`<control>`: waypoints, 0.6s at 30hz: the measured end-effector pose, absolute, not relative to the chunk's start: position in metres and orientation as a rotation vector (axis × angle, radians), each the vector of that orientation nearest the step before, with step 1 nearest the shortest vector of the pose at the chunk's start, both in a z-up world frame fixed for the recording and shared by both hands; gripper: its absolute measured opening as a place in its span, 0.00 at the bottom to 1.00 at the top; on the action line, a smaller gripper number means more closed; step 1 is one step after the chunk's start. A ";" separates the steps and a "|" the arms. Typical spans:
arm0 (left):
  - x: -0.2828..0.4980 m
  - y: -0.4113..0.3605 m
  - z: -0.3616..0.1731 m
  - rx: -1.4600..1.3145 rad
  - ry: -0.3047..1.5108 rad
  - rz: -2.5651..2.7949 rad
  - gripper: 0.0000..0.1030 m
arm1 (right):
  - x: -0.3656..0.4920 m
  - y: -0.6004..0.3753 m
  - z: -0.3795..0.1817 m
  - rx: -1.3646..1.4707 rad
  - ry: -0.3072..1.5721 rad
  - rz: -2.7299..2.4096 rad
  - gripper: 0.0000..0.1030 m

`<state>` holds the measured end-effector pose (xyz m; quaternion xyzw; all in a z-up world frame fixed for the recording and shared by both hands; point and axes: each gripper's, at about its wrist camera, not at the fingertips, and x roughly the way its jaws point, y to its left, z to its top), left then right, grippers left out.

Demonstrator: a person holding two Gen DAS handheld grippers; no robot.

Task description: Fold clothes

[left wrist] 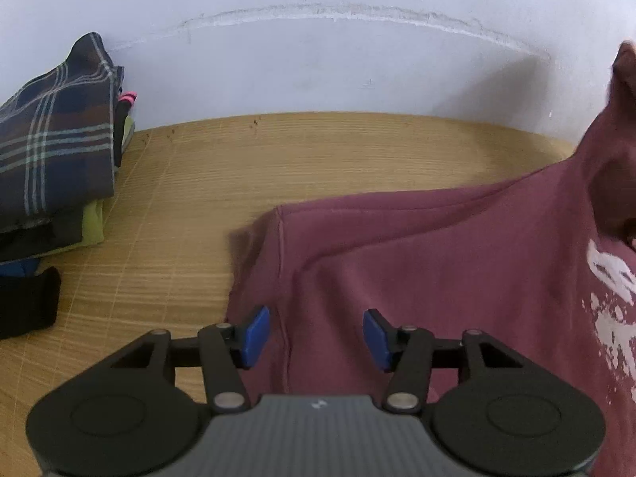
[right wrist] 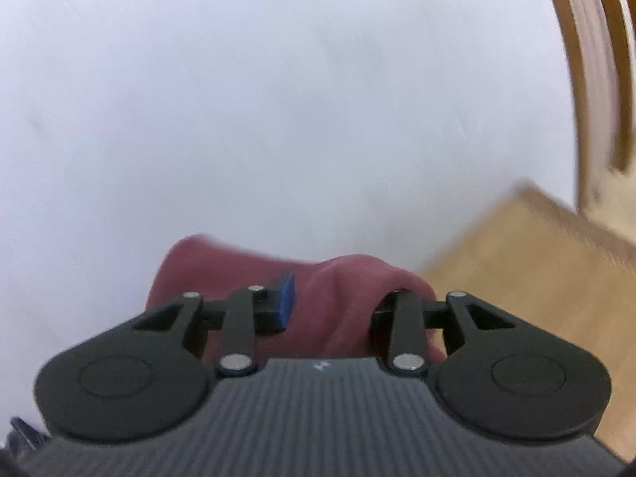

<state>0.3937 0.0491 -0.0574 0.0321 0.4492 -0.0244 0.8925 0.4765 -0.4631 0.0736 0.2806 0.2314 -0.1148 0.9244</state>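
Note:
A maroon T-shirt (left wrist: 437, 262) with a white print lies on the wooden table (left wrist: 179, 214), its right part lifted up toward the upper right. My left gripper (left wrist: 316, 336) hovers low over the shirt's left side seam, jaws open and empty, blue pads (left wrist: 254, 336) apart. In the right wrist view, my right gripper (right wrist: 330, 306) has a bunch of the maroon shirt (right wrist: 338, 294) between its fingers and holds it raised in front of the white wall; the right pad is hidden by cloth and the view is blurred.
A stack of folded clothes topped by a dark plaid garment (left wrist: 51, 139) sits at the table's far left, with a black item (left wrist: 28, 302) in front of it. A white wall (left wrist: 318, 59) runs behind the table. A wooden door frame (right wrist: 596, 59) stands at the right.

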 end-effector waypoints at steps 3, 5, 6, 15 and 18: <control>0.377 0.055 -0.056 0.078 0.931 -0.025 0.54 | 0.448 -0.440 0.038 0.506 0.537 -0.157 0.62; 0.363 0.059 -0.054 0.075 0.930 -0.010 0.54 | 0.420 -0.425 0.013 0.428 0.601 -0.121 0.64; 0.355 0.061 -0.053 0.070 0.931 -0.005 0.54 | 0.402 -0.417 -0.001 0.386 0.648 -0.090 0.64; 0.215 0.090 -0.054 0.190 0.965 -0.007 0.57 | 0.166 -0.336 -0.069 0.129 0.866 0.069 0.64; 0.158 0.102 -0.061 0.176 0.997 -0.045 0.58 | 0.113 -0.308 -0.074 0.114 0.879 0.095 0.64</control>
